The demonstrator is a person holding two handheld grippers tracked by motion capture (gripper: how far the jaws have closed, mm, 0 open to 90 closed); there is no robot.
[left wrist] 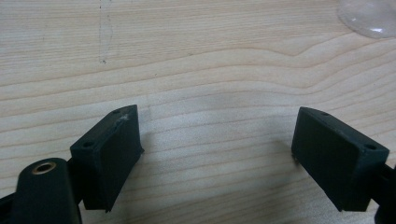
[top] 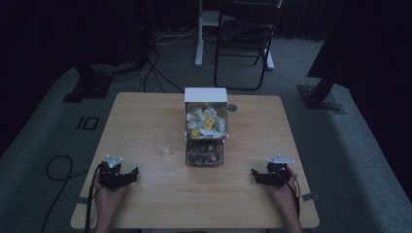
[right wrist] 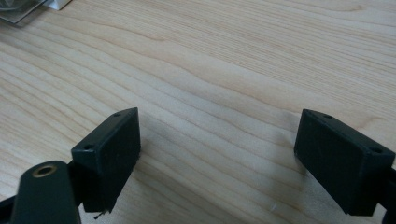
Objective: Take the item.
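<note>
Cup (top: 165, 145), clear and empty, is standing mid-worktop (top: 145, 111), just left of the box (top: 205, 127) of sachets. Left tongs (top: 127, 175) are resting near the front edge, jaws spread wide over bare wood; right tongs (top: 260, 175) are lying opposite, likewise gaping, gripping nothing.

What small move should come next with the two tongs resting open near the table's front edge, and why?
Probably ease the left tongs forward toward the small clear plastic cup. Both tongs stand open and hold nothing, and the cup sits nearer the left one than the clear box of white and yellow sachets. The right tongs could wait.
</note>
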